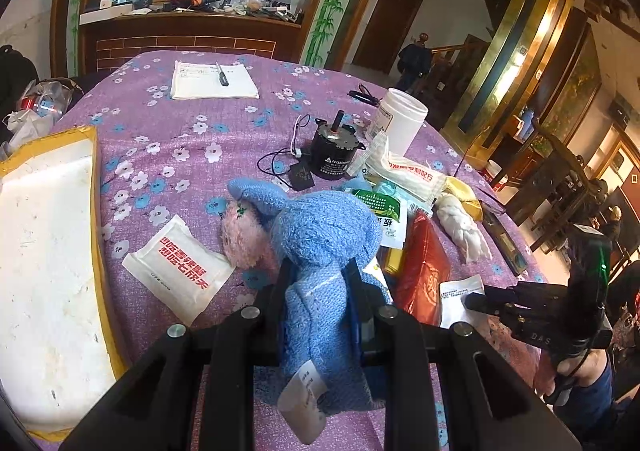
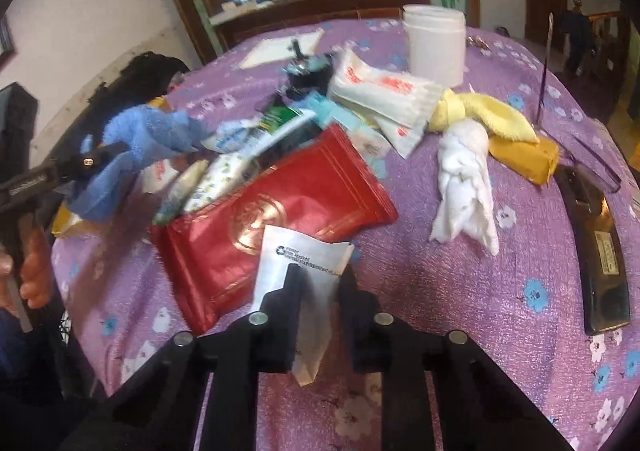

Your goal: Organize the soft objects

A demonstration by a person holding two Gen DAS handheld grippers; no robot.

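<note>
My left gripper [image 1: 318,275] is shut on a blue plush toy [image 1: 324,247] with a pink face and holds it by the body over the purple flowered tablecloth [image 1: 180,139]. The toy also shows in the right wrist view [image 2: 148,139], held at the left. My right gripper [image 2: 318,279] is shut on a small white packet [image 2: 308,263] just above a red foil pouch [image 2: 260,219]; it shows in the left wrist view [image 1: 472,303]. A white twisted towel [image 2: 464,179] and a yellow cloth [image 2: 480,111] lie to the right.
A white foam tray with yellow edge [image 1: 44,271] lies at the left. A white sachet [image 1: 180,271], a black motor [image 1: 334,151], a white jar [image 2: 434,43], several snack packets [image 2: 384,95], a notepad [image 1: 212,81] and a dark case [image 2: 600,243] lie on the table.
</note>
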